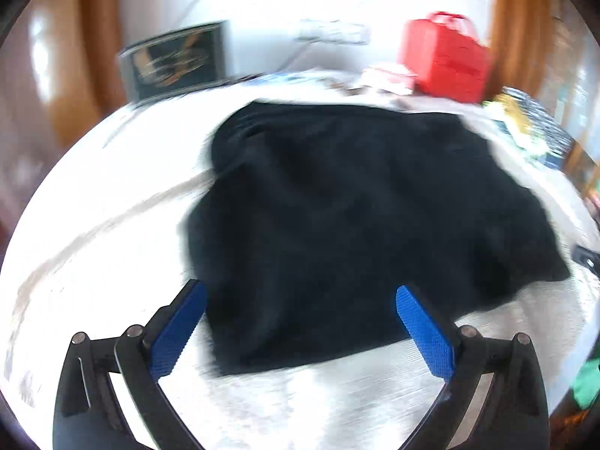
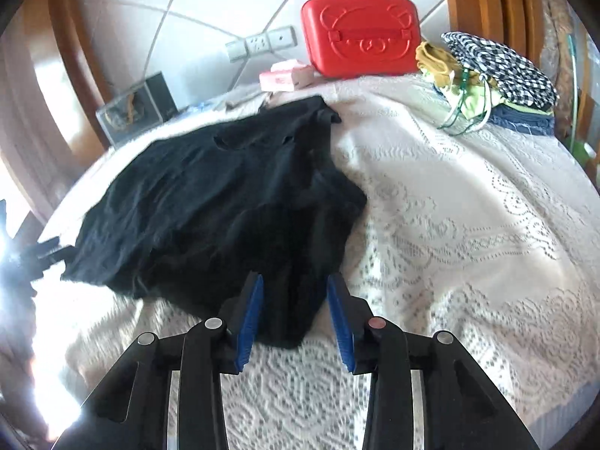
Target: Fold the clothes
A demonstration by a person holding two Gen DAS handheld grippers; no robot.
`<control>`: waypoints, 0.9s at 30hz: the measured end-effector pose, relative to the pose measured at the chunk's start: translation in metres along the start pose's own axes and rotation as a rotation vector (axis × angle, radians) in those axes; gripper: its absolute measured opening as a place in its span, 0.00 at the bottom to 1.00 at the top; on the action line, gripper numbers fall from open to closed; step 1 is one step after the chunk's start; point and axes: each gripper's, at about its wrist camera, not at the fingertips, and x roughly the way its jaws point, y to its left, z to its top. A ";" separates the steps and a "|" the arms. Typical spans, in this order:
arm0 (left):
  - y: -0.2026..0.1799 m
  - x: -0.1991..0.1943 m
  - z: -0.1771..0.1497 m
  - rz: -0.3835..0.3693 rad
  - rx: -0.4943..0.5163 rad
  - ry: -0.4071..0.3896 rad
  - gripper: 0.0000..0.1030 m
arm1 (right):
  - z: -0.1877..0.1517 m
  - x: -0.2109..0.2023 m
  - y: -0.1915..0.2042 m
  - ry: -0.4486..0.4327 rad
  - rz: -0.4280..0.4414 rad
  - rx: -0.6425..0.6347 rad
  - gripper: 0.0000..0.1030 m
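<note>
A black garment (image 2: 210,202) lies spread and rumpled on a pale lace bedcover (image 2: 450,206). My right gripper (image 2: 296,277) hovers at its near corner. The blue pads (image 2: 249,322) stand partly apart, and a fold of the black cloth lies between them without being pinched. The left wrist view is blurred. There the same black garment (image 1: 356,217) fills the middle. My left gripper (image 1: 299,288) stands wide open over its near edge, and its blue pads (image 1: 180,333) touch nothing.
At the back stand a red carry case (image 2: 360,26), a pink tissue pack (image 2: 287,75) and a clear box (image 2: 138,108) by the tiled wall. A pile of folded clothes (image 2: 498,75) sits at the far right. Bare lace cover (image 2: 468,300) stretches right of the garment.
</note>
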 end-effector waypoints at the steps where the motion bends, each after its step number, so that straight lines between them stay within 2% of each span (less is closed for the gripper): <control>1: 0.014 0.003 -0.004 0.023 -0.020 0.016 1.00 | -0.002 0.004 0.002 0.011 0.006 -0.004 0.35; 3: 0.031 0.010 -0.011 0.045 -0.049 0.045 1.00 | -0.008 0.011 0.005 0.027 -0.001 -0.011 0.35; 5: 0.043 0.017 -0.017 0.037 -0.073 0.071 1.00 | -0.013 0.016 0.010 0.037 -0.013 -0.021 0.35; 7: 0.045 0.025 -0.019 0.046 -0.067 0.083 1.00 | -0.017 0.019 0.013 0.041 -0.023 -0.023 0.35; 15: 0.033 0.035 -0.016 0.025 -0.017 0.073 1.00 | -0.024 0.016 0.010 0.030 -0.084 -0.022 0.42; 18: 0.029 0.033 -0.017 0.000 0.005 0.068 0.96 | -0.023 0.017 0.013 0.034 -0.102 -0.047 0.42; 21: 0.026 0.031 -0.017 -0.021 0.025 0.059 0.85 | -0.024 0.023 0.022 0.030 -0.111 -0.088 0.42; 23: 0.024 0.030 -0.017 -0.033 0.034 0.054 0.79 | -0.024 0.025 0.031 0.023 -0.109 -0.128 0.33; 24: 0.023 0.030 -0.016 -0.042 0.036 0.051 0.70 | -0.024 0.026 0.035 0.022 -0.108 -0.142 0.28; 25: 0.023 0.028 -0.015 -0.045 0.033 0.048 0.50 | -0.024 0.026 0.037 0.025 -0.108 -0.142 0.22; 26: 0.023 0.026 -0.014 -0.050 0.029 0.047 0.41 | -0.022 0.027 0.036 0.029 -0.097 -0.128 0.18; 27: 0.024 0.026 -0.011 -0.065 0.016 0.055 0.22 | -0.021 0.027 0.035 0.032 -0.088 -0.113 0.11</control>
